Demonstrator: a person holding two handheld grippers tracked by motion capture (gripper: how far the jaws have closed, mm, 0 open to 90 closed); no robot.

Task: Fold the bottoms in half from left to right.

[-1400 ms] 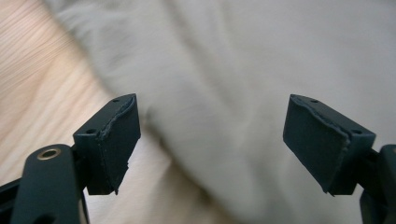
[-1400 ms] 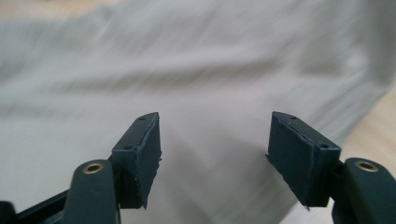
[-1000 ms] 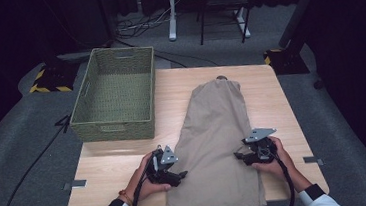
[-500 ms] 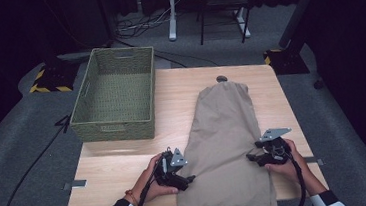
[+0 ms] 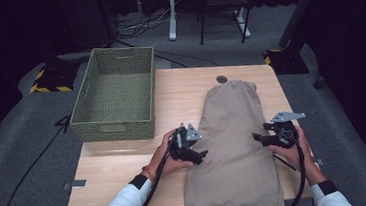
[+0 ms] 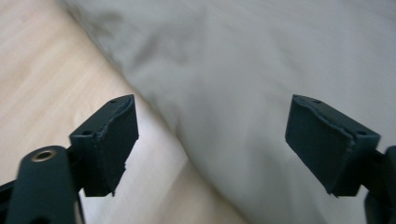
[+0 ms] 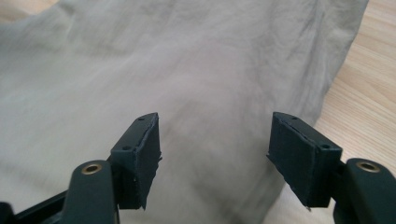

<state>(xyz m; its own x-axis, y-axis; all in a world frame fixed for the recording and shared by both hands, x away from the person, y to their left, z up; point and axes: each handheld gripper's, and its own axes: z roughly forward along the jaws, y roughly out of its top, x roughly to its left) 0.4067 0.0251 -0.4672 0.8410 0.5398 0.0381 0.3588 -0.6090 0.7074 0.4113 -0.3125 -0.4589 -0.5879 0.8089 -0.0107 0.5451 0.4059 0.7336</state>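
A beige garment (image 5: 233, 128) lies flat and lengthwise on the wooden table (image 5: 180, 90), its near end hanging over the front edge. My left gripper (image 5: 201, 154) hovers at the garment's left edge, open. In the left gripper view its jaws (image 6: 212, 135) straddle that edge with cloth (image 6: 261, 70) and bare wood (image 6: 42, 70) below them. My right gripper (image 5: 257, 137) is open over the garment's right side. Its jaws (image 7: 215, 149) have just been opening a little, and nothing is pinched between them above the cloth (image 7: 187, 60).
An empty green woven basket (image 5: 113, 130) stands on the table's left half, just beyond my left hand. A round cable hole (image 5: 221, 79) sits past the garment's far end. Bare wood (image 7: 369, 93) runs along the garment's right edge. Dark floor surrounds the table.
Both hands have moved away from the person's side and a little to the right, rising slightly. The garment's lower part lies a bit farther right than a second ago.
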